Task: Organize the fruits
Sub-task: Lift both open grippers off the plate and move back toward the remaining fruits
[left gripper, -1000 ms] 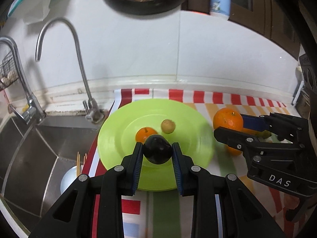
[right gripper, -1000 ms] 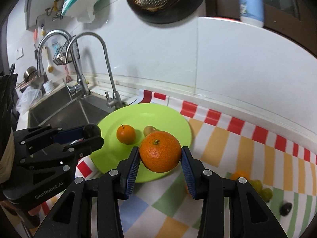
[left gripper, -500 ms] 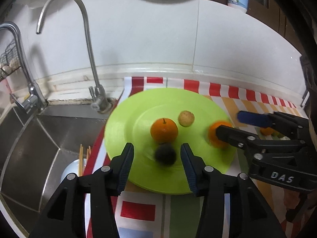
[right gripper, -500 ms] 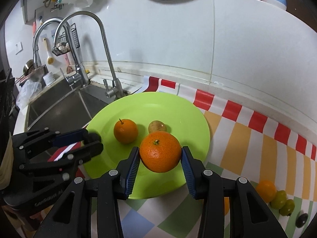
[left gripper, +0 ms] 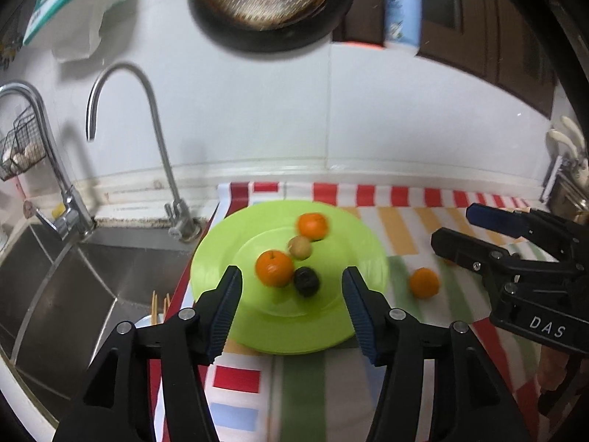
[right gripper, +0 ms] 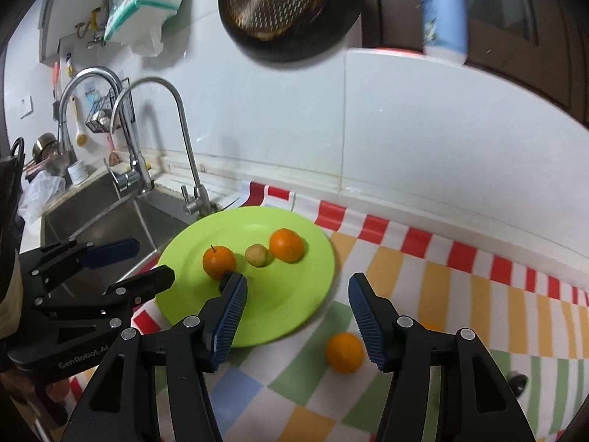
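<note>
On green plate [left gripper: 235, 316]: two oranges [left gripper: 274, 268], small yellow fruit [left gripper: 299, 247], dark fruit [left gripper: 306, 281] gathered. Left gripper [left gripper: 292, 305], right gripper [right gripper: 297, 311] both spread, empty. Loose orange [right gripper: 345, 352] remains on desk.

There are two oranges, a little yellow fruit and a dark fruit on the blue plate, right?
Nearly. The plate is bright green, not blue, as the left wrist view shows. On it sit the two oranges, the little yellow fruit and the dark fruit, just as you said.
</note>
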Motion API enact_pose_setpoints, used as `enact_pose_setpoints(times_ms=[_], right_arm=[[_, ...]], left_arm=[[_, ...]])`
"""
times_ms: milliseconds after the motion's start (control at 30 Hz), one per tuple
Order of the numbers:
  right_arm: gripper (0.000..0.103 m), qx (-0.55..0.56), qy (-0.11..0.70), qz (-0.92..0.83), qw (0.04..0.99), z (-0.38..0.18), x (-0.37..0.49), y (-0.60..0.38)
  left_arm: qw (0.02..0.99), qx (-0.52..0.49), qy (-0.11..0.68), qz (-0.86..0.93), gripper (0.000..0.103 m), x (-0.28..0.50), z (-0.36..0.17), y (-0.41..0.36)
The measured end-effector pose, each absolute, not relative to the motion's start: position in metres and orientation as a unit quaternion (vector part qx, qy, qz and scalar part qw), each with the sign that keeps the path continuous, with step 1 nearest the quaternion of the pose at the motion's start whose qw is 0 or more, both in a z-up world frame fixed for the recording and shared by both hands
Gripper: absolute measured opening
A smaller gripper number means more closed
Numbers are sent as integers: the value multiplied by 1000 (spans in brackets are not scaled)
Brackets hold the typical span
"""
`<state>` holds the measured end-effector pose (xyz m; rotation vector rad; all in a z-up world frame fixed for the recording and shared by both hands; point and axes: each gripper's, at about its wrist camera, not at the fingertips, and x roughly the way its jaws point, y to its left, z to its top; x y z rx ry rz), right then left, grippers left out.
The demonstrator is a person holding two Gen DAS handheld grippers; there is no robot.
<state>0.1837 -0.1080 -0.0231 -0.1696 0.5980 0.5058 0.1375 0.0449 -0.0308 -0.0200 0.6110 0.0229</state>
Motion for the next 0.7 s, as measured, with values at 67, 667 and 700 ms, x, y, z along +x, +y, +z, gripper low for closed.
enact_pose_setpoints(times_ms=[67,667,700], right_arm=[[58,-75,286,242,924,-16,176,-116],[58,-45,269,147,951,2,128,-195],[58,-42,272,141,951,1,128,-199]], left_arm=[[956,-8,293,2,59,132,-25,38],[962,22,262,-80,74,111,-8,-29],[960,21,265,-84,74,112,-10,-32]])
